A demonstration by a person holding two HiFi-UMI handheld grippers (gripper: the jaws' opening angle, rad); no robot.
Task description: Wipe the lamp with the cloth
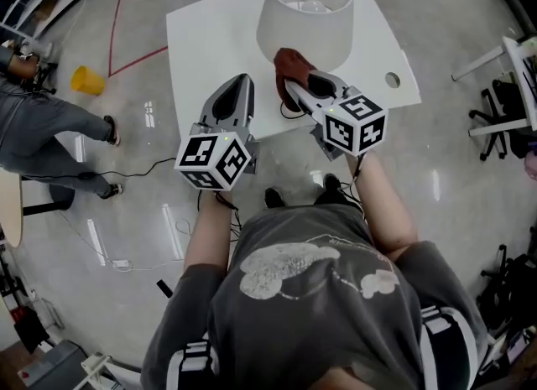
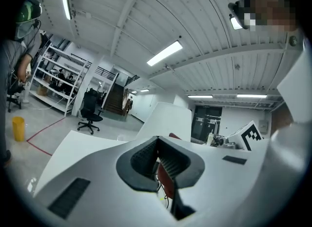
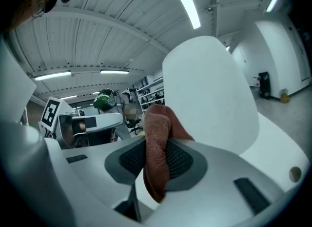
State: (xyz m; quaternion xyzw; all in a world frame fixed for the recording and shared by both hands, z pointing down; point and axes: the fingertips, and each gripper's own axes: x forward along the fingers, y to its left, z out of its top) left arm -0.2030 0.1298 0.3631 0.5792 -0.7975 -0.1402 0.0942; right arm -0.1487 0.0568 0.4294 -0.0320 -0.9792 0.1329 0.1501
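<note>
A lamp with a white shade (image 1: 302, 11) stands at the far middle of a white table (image 1: 210, 44). My right gripper (image 1: 294, 86) is shut on a reddish-brown cloth (image 1: 292, 68), which is bunched against the lower front of the shade. In the right gripper view the cloth (image 3: 157, 143) hangs out between the jaws, with the shade (image 3: 209, 89) just behind it. My left gripper (image 1: 242, 80) hovers over the table's near edge, left of the lamp, shut and holding nothing. Its own view shows the shade (image 2: 168, 118) ahead and a strip of cloth (image 2: 165, 182) past the jaws.
A black cable (image 1: 289, 111) lies on the table by the lamp's base. A round hole (image 1: 393, 80) marks the table's right corner. A yellow cup (image 1: 86, 80) sits on the floor far left, near a seated person (image 1: 50, 128). An office chair (image 1: 503, 103) stands at the right.
</note>
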